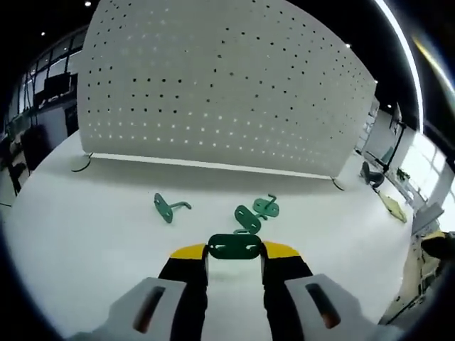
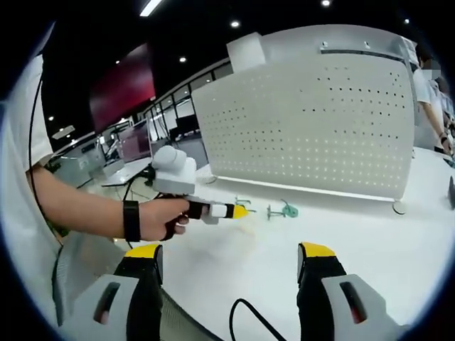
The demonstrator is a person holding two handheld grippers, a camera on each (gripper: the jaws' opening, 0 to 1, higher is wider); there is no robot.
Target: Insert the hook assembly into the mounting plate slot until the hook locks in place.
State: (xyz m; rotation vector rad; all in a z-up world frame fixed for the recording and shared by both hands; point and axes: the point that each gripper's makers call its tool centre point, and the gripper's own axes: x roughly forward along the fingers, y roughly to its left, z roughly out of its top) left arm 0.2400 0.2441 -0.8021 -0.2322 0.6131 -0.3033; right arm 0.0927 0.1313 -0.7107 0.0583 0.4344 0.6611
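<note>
Hook plate (image 1: 235, 248) | clamped in left hand-held gripper (image 1: 235, 250) | unmarked

No readable txt, labels, brand marks or nos. anywhere you're looking, in either view. The white pegboard (image 1: 220, 85) at the table's far edge carries holes only, no print. The green hook plates (image 1: 252, 213) on the table are bare, and so is the one in your left gripper (image 1: 234, 250). The screens (image 2: 135, 142) off beyond the table's left edge are too blurred and small to read. The black wristband (image 2: 131, 220) on the hand holding the left gripper shows no legible face or digits.
</note>
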